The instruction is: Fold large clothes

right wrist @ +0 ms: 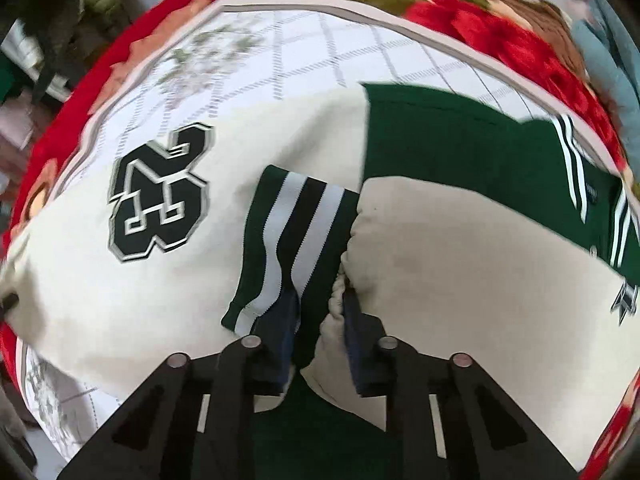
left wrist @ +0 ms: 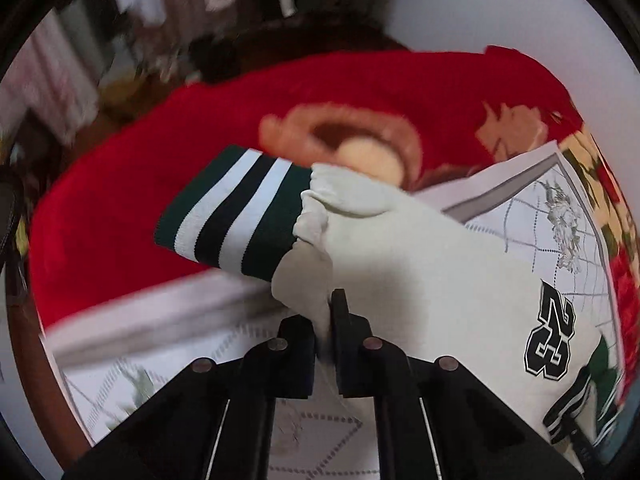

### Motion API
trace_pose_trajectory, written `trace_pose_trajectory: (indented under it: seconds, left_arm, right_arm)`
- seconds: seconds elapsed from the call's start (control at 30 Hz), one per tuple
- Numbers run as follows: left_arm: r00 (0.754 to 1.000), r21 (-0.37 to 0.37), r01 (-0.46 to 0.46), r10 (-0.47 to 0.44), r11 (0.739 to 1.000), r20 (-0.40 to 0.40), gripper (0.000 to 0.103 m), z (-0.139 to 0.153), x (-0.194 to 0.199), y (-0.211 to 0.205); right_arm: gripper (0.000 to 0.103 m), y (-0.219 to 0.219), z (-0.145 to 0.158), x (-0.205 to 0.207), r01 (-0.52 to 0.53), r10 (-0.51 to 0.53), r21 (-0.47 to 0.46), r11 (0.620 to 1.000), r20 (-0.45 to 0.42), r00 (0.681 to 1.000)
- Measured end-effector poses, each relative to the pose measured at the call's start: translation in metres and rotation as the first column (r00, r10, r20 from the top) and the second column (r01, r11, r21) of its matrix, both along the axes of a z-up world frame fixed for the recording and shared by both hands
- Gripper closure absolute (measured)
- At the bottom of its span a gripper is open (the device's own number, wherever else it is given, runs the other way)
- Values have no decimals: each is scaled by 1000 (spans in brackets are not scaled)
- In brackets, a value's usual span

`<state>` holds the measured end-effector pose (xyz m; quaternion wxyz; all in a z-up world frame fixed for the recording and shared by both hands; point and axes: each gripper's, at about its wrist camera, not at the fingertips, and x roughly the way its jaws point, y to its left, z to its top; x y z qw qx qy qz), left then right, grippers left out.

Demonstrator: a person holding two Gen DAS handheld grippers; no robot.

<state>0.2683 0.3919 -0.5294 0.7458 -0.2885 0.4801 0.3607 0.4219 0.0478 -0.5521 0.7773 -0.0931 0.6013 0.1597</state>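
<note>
The work surface is a bed covered by a red floral blanket (right wrist: 500, 40), with a white grid-patterned sheet (right wrist: 304, 40) laid over it. On the sheet lies the task item, a large cream and dark green jacket (right wrist: 460, 240) with the number 23 patch (right wrist: 158, 192) on one cream sleeve.

In the right wrist view, the jacket fills the near and middle field. The green body panel lies far and to the right; the numbered sleeve lies to the left. The striped cuff (right wrist: 296, 240) of a sleeve runs straight away from the right hand-held gripper (right wrist: 320, 320), so its long axis is roughly in line with the fingers. The jaws stand narrow, with cuff and gathered cream fabric between them; the grip appears to be on the cuff seam.

In the left wrist view, the left hand-held gripper (left wrist: 324, 332) is closed narrow on a pinch of cream sleeve fabric. The sleeve's striped cuff (left wrist: 236, 212) projects far and to the left of the fingers, raised clear of the blanket, and the sleeve trails right toward the patch. Whether this is the same cuff as in the other view cannot be determined.

Judgement: a sleeve fold is in progress. Each hand-held gripper already holds a sleeve end, so the coming move depends on carrying the cuffs inward across the jacket body, along the sleeve axis, without dragging the body panel.
</note>
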Motion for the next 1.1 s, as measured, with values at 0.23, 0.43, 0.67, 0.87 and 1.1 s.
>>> trace_pose_trajectory:
  seconds: [0.23, 0.43, 0.67, 0.87, 1.1]
  left_arm:
    - [997, 90, 75, -77, 993, 15, 100, 37, 4, -12]
    - [988, 183, 119, -134, 976, 73, 101, 88, 12, -31]
    - [943, 328, 215, -283, 920, 176, 101, 167, 49, -91]
    - [829, 424, 401, -519, 812, 210, 102, 212, 94, -195]
    - [612, 483, 642, -778, 596, 146, 102, 215, 115, -358]
  right_arm:
    - [50, -19, 12, -12, -29, 39, 168, 985, -52, 998]
    - [41, -100, 53, -31, 204, -164, 457, 866, -126, 978]
    - [41, -177, 41, -52, 440, -392, 373, 817, -201, 898]
    - [41, -224, 37, -58, 517, -508, 244, 820, -107, 855]
    - [41, -305, 31, -71, 686, -689, -61, 725, -32, 724]
